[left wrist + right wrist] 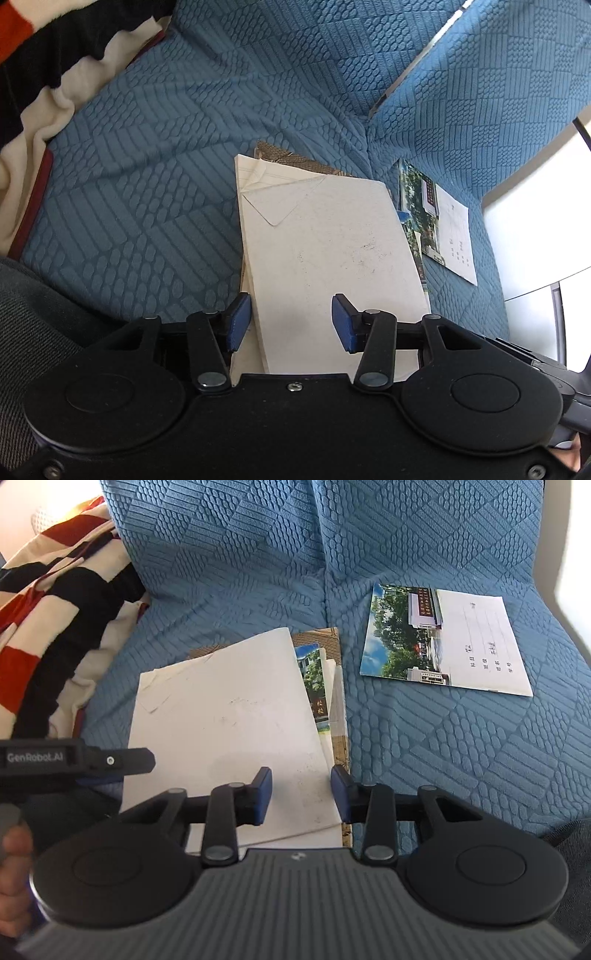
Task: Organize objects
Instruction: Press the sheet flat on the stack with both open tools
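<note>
A stack of notebooks lies on the blue sofa seat, with a white notebook (325, 236) on top; it also shows in the right wrist view (229, 723). Under it sit a photo-cover booklet (312, 686) and a brown patterned book (291, 158). A separate photo-cover booklet (447, 642) lies alone to the right, also in the left wrist view (439, 218). My left gripper (291, 321) is open over the stack's near edge. My right gripper (301, 794) is open over the stack's near right corner. Neither holds anything.
A striped red, black and cream blanket (55, 627) is bunched at the left of the seat (461, 757). The sofa backrest (295, 535) rises behind. The left gripper's body (74, 762) shows at the left of the right wrist view.
</note>
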Demonstrator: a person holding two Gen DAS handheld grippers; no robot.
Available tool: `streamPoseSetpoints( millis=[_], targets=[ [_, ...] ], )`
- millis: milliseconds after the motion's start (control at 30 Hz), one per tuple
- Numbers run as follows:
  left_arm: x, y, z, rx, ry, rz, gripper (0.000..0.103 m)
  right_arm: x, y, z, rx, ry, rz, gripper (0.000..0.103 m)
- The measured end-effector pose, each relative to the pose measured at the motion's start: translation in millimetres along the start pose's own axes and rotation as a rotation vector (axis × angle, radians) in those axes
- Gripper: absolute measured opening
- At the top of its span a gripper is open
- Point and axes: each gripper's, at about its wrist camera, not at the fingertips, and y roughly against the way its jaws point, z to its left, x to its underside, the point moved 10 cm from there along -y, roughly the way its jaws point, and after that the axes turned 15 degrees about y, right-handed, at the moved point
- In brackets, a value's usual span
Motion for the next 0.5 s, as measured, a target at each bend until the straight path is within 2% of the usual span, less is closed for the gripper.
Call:
streamPoseSetpoints(
  millis=[300,500],
  targets=[
    [-2.0,-1.0,-3.3,0.025,-0.004,0.013,0.045,8.3,5.7,-1.2,-0.02,-0.032,0.016,0.038],
    [-8.4,13.9,-10.4,0.056,0.003,-0.001,0.045,3.5,14.2,-6.9,-0.037,-0.071,-0.01,0.039]
  ],
)
